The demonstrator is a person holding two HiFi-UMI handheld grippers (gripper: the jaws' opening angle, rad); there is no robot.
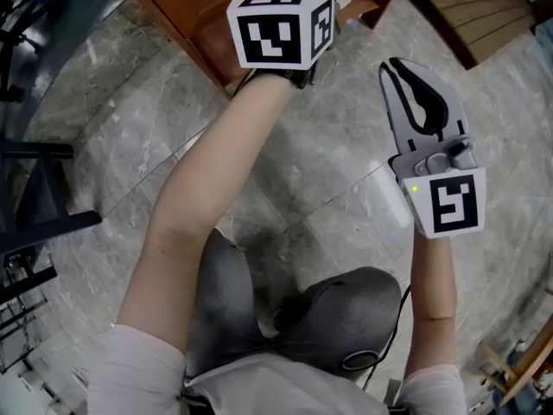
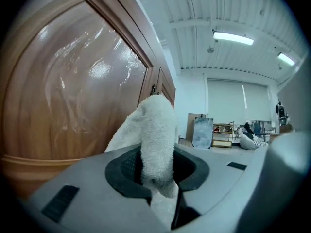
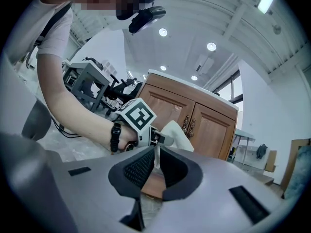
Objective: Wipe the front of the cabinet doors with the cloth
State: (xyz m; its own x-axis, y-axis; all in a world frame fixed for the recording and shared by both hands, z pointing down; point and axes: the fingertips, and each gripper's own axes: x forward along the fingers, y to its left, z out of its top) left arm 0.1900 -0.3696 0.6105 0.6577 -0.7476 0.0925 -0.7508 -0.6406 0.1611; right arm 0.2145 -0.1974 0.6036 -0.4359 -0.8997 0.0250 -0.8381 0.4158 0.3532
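Note:
A white fluffy cloth (image 2: 155, 130) sticks up from between the jaws of my left gripper (image 2: 160, 171), which is shut on it. The glossy brown cabinet door (image 2: 73, 91) stands just to its left, with the cloth's side close against it. In the head view the left gripper's marker cube (image 1: 281, 28) sits at the cabinet (image 1: 199, 15) and hides its jaws. My right gripper (image 1: 395, 69) hangs in the air to the right, shut and holding nothing. The right gripper view looks past its own jaws (image 3: 154, 166) at the left gripper's cube (image 3: 138, 115), the cloth (image 3: 176, 132) and the two-door cabinet (image 3: 209, 125).
The floor (image 1: 328, 188) is grey marble tile. Black metal frames (image 1: 34, 206) stand at the left, and wooden furniture (image 1: 484, 15) at the top right. A wooden chair part (image 1: 518, 361) shows at the bottom right. The person's knees (image 1: 346, 309) are below the grippers.

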